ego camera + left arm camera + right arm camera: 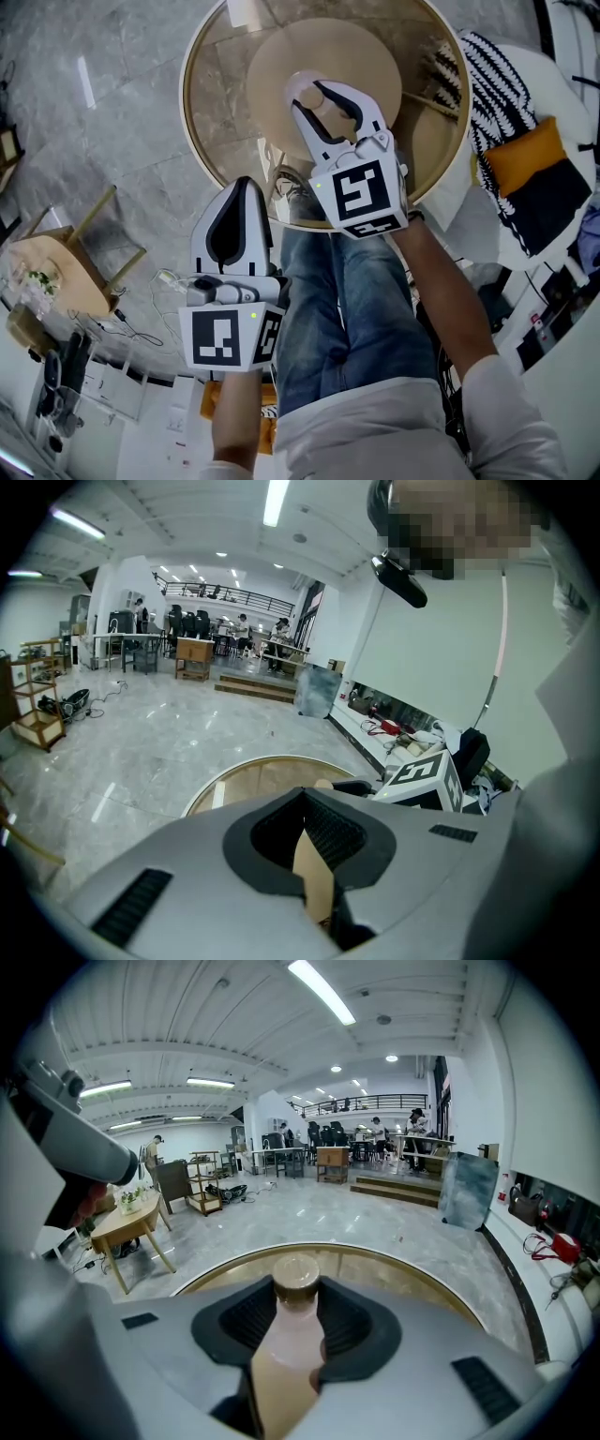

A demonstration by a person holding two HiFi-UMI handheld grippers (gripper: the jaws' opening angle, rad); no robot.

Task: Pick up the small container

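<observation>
The small container (307,94) is a pale pinkish bottle (286,1354) with a brown cap. My right gripper (317,101) is shut on its sides and holds it above the round glass table (202,141), over the table's wooden disc (281,47). In the right gripper view the cap pokes up between the dark pads (352,1321). My left gripper (242,184) hangs lower left, off the table's near edge, with its jaw tips together and nothing seen in them. In the left gripper view a tan sliver shows in the slot of that gripper (305,803); what it is I cannot tell.
A black-and-white knitted throw (497,103) and an orange-and-dark cushion (530,164) lie to the right of the table. A small wooden side table (56,267) stands on the marble floor at left, with cables (159,281) nearby. The person's jeans (347,309) fill the middle.
</observation>
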